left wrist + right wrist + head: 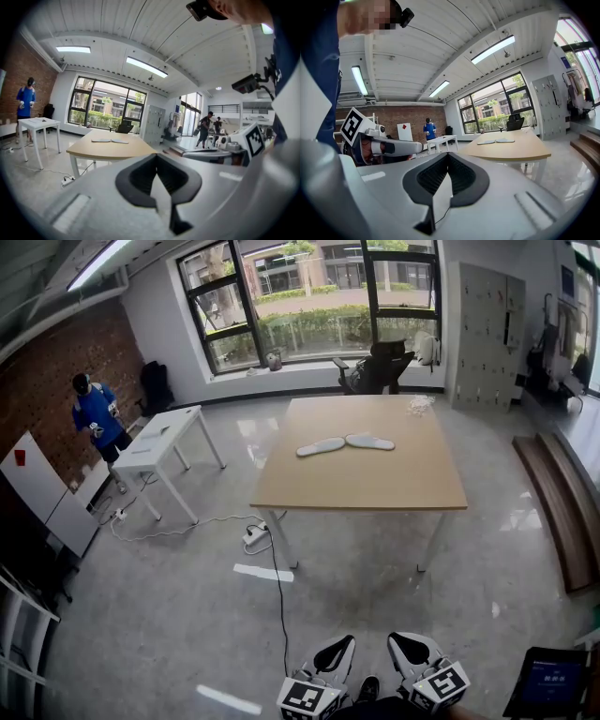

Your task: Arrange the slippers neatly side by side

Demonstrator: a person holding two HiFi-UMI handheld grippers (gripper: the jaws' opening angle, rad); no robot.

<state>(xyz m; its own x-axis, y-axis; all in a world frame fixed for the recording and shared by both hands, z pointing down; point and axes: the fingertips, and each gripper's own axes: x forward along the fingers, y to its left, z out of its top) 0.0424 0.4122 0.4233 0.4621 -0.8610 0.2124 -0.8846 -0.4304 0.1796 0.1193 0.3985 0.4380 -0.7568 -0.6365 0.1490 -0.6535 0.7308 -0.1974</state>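
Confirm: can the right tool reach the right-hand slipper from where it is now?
Probably not yet. The right tool, shut, is far short of the table where the right-hand slipper lies, with floor between. Nothing seems to block the way.

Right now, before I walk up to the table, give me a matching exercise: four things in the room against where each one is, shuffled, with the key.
Things:
1 slippers
2 office chair
3 person in blue
4 power strip

Places:
A by the brick wall
B on the floor beside the wooden table
C on top of that table
D at the window

Pairs: 1-C, 2-D, 3-A, 4-B
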